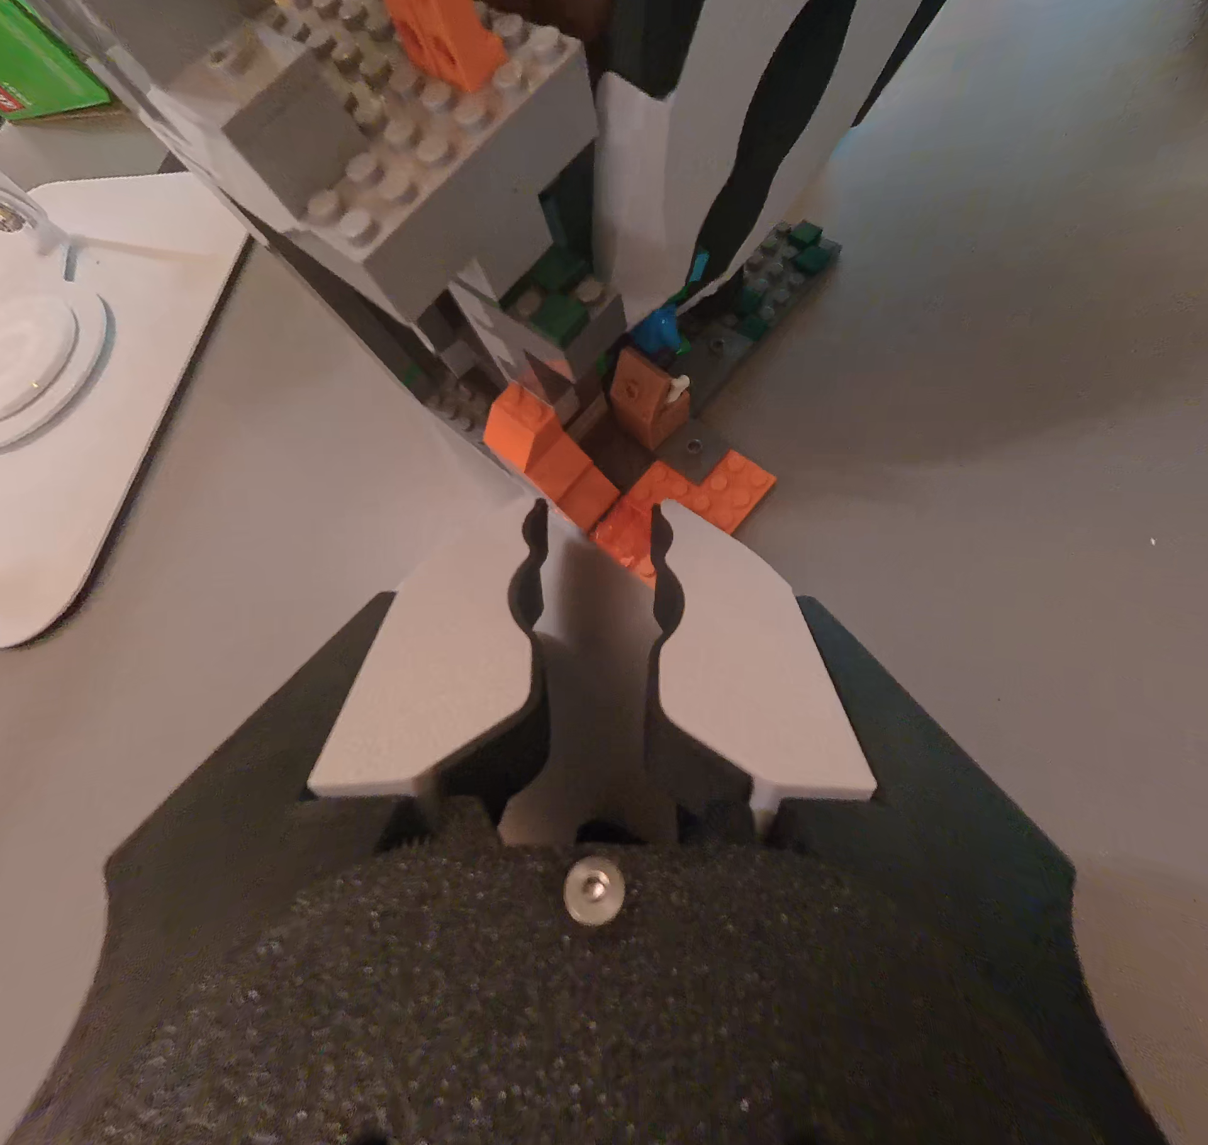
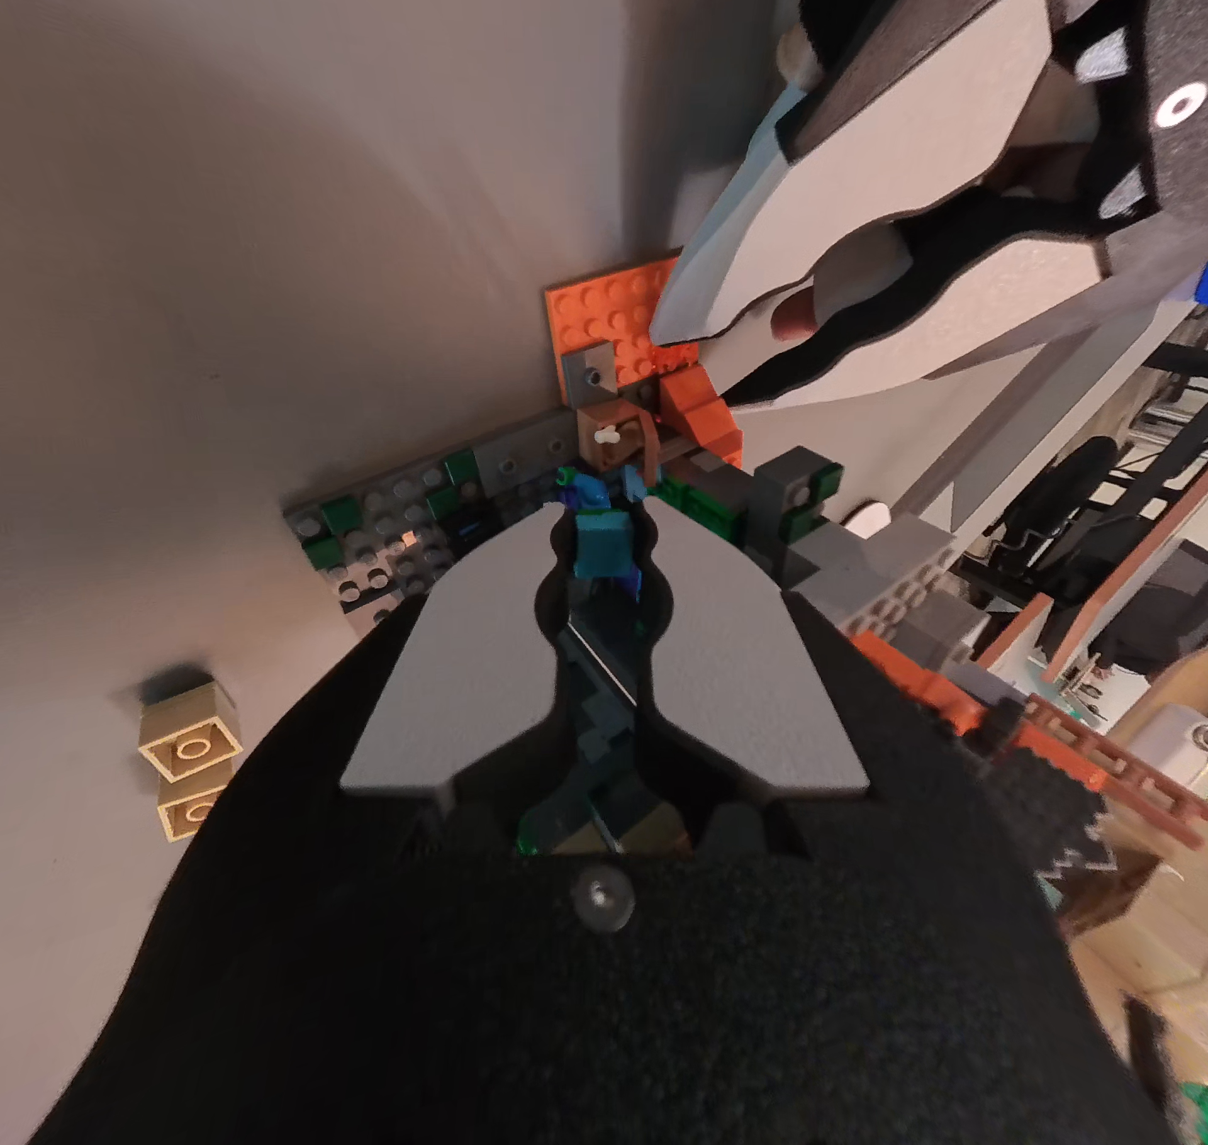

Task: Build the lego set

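Between the right gripper's (image 2: 602,512) nearly closed tips sits a small blue-green figure (image 2: 598,548), apparently pinched, poised over the dark studded base of the lego build (image 2: 392,538) on the table (image 2: 261,264). At two o'clock from it the left gripper (image 2: 693,362) hovers with a moderate gap and nothing held, tips at the orange plate (image 1: 712,489). The figure looks light, rigid and slippery, best gripped across its torso.

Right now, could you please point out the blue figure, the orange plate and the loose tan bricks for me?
blue figure (image 2: 600,548): right wrist view, on its teal torso.
orange plate (image 2: 598,313): right wrist view, on its bare studded top.
tan bricks (image 2: 188,749): right wrist view, on the upper brick's underside.
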A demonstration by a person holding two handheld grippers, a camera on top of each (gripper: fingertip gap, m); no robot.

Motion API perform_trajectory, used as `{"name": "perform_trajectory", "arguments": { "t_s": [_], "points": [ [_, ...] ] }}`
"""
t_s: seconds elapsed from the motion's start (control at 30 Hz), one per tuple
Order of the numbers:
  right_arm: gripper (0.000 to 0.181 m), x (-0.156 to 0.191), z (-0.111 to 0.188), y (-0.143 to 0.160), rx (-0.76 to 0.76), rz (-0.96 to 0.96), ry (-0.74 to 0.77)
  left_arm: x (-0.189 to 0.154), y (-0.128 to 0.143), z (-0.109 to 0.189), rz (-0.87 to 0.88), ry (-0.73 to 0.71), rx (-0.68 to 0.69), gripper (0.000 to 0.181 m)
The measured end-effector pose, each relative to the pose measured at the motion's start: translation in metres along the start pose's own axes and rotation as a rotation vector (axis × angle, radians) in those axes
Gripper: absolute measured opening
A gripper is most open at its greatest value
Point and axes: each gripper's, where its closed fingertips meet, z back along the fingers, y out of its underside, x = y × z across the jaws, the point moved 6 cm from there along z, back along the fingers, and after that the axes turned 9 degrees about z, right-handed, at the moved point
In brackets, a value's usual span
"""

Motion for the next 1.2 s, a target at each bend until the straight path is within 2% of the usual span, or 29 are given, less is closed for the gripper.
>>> {"name": "perform_trajectory", "arguments": {
  "t_s": [0.03,0.63,1.2],
  "points": [
    [0.017,0.0001,-0.0001,0.0002,0.000,0.001,-0.002,-0.0004,-0.0002,-0.0006,-0.004,0.001,0.002,0.029],
    [0.024,-0.0002,-0.0021,0.0029,0.068,0.016,0.021,-0.0003,0.0006,-0.0004,-0.003,0.006,0.005,0.030],
    [0.017,-0.0012,0.0003,0.0002,0.128,0.090,0.035,0.0002,0.0009,-0.0002,0.004,0.011,0.008,0.030]
  ]
}}
